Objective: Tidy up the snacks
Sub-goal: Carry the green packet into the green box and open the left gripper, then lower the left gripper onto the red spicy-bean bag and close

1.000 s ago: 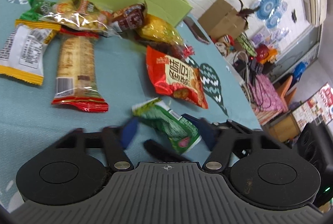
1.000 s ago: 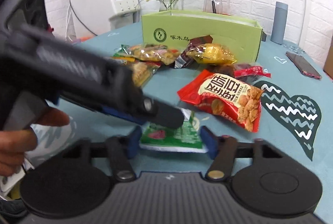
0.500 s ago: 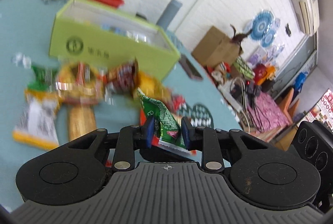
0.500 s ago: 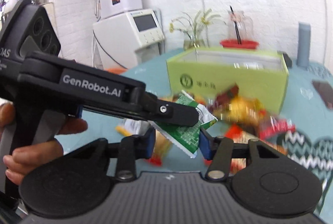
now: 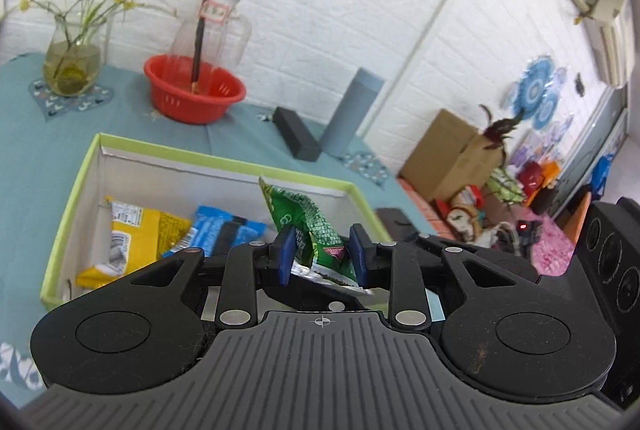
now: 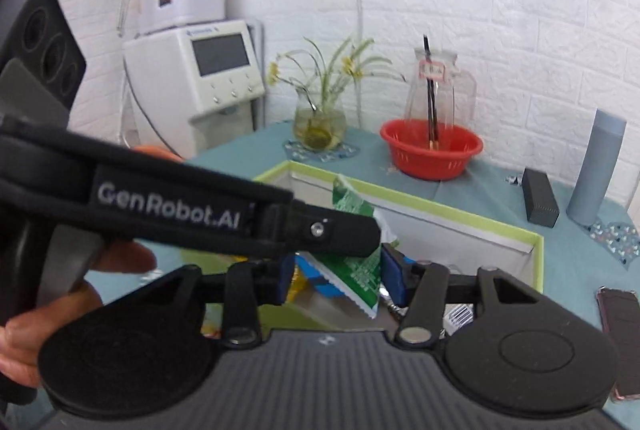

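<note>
Green foil, crinkled and light: the green snack packet (image 5: pixel 316 230) stands at the centre of the left wrist view, pinched between the blue pads of the left gripper (image 5: pixel 323 255). The right gripper (image 6: pixel 340 276) has its jaws closed on the same packet; they have just been easing apart slightly. Both hang over the lime-edged box (image 5: pixel 68 214), where a yellow packet (image 5: pixel 136 238) and a blue packet (image 5: pixel 218 230) already lie. To do this well, I would lower the packet toward the bare floor at the box's right, loosen one grip before the other so nothing tears, and let it fall flat.
</note>
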Tool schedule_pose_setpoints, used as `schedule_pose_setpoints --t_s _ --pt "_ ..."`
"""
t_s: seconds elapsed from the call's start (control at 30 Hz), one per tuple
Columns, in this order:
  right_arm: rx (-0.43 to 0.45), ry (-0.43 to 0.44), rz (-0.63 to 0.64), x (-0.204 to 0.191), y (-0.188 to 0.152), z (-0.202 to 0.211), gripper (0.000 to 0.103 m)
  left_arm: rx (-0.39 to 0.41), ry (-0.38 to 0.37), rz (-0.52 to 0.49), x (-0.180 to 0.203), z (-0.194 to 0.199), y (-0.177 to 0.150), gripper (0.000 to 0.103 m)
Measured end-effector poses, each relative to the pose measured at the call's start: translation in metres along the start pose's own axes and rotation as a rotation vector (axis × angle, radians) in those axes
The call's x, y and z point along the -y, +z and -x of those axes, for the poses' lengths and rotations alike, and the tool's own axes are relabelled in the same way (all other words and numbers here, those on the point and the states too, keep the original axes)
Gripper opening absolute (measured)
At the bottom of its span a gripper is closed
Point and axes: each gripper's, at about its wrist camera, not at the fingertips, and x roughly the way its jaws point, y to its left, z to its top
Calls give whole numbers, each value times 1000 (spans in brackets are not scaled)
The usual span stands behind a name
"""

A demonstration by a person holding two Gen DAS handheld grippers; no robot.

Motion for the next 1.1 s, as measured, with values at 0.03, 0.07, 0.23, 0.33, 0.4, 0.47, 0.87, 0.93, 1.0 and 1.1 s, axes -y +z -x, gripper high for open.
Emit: schedule_pose_setpoints --t_s 0.03,0.07,0.23,0.33,0.4,0.47,0.87,0.93,1.0,1.1 --pt "-3 -1 -7 5 -3 -5 65 -3 12 2 -5 -6 -1 22" --pt "-2 -1 -16 8 -5 -6 69 -2 19 5 -10 -9 -1 37" --pt "103 -6 -66 15 -19 33 102 50 32 3 -13 10 -8 58" --pt "162 -7 -68 12 -28 73 103 56 19 -16 2 29 -19 63" --pt "169 -23 -65 8 -38 97 103 51 1 -26 13 42 -31 69" --pt "152 -39 -61 2 -53 116 103 38 -13 -33 25 53 -47 71" --pt "-91 -57 -13 -26 -148 130 103 -157 5 86 38 85 -162 72" --pt "-105 -73 13 -25 -149 120 103 -151 16 128 32 97 -169 72" --pt "-120 -65 25 -24 -148 108 103 -145 27 143 29 107 -172 72" --pt "-161 -25 -9 -21 -149 91 103 -122 55 133 29 121 -173 73"
